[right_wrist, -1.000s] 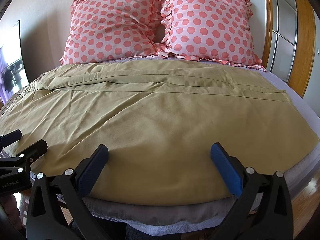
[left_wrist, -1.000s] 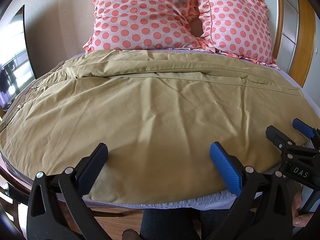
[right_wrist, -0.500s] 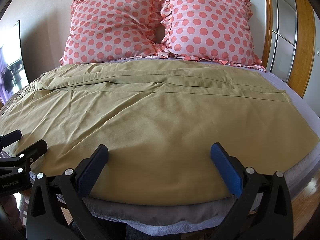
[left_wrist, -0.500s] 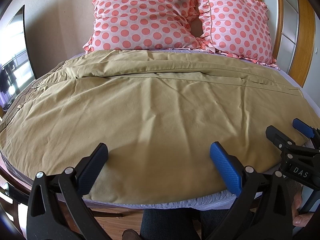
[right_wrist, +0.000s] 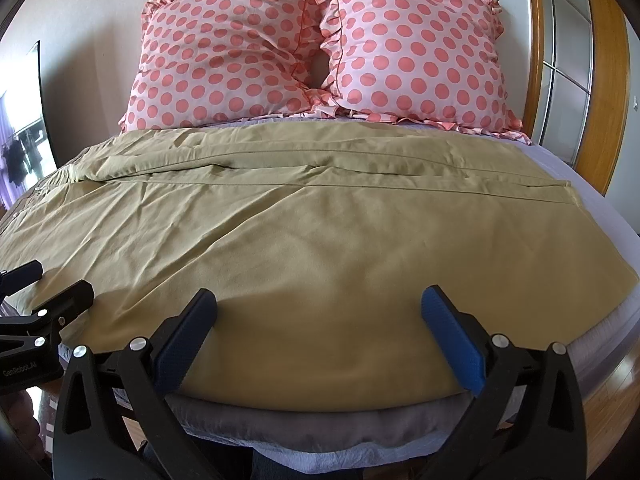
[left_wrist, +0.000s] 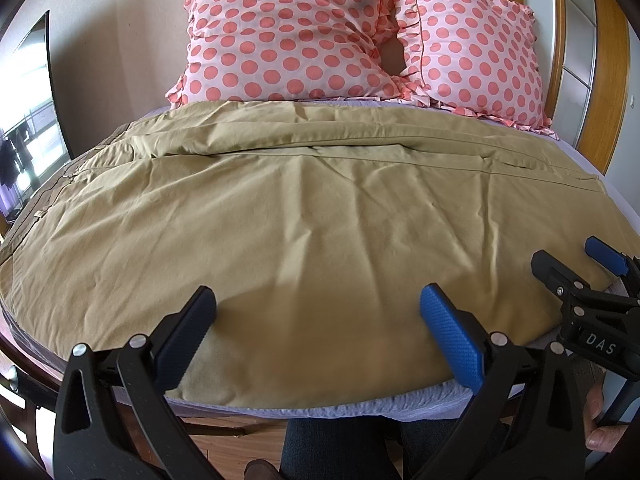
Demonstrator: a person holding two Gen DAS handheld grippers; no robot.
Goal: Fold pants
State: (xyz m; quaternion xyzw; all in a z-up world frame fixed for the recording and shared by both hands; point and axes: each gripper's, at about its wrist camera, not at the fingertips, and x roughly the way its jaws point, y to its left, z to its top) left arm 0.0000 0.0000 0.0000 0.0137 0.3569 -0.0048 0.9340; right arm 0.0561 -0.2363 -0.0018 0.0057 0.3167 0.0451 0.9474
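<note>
Olive-tan pants [left_wrist: 304, 216] lie spread flat across the bed, waistband at the left, leg hems at the right; they also fill the right wrist view [right_wrist: 320, 232]. My left gripper [left_wrist: 318, 320] is open and empty, hovering over the near edge of the pants. My right gripper [right_wrist: 320, 320] is open and empty over the near edge further right. The right gripper also shows at the right of the left wrist view [left_wrist: 576, 268], and the left gripper at the left of the right wrist view [right_wrist: 44, 284].
Two pink polka-dot pillows [left_wrist: 304, 36] [right_wrist: 416, 52] lean against the wall at the head of the bed. A lilac sheet [right_wrist: 600, 184] shows at the bed's right side. A wooden door frame [right_wrist: 604, 64] stands at the right. My legs [left_wrist: 340, 444] are at the bed's foot.
</note>
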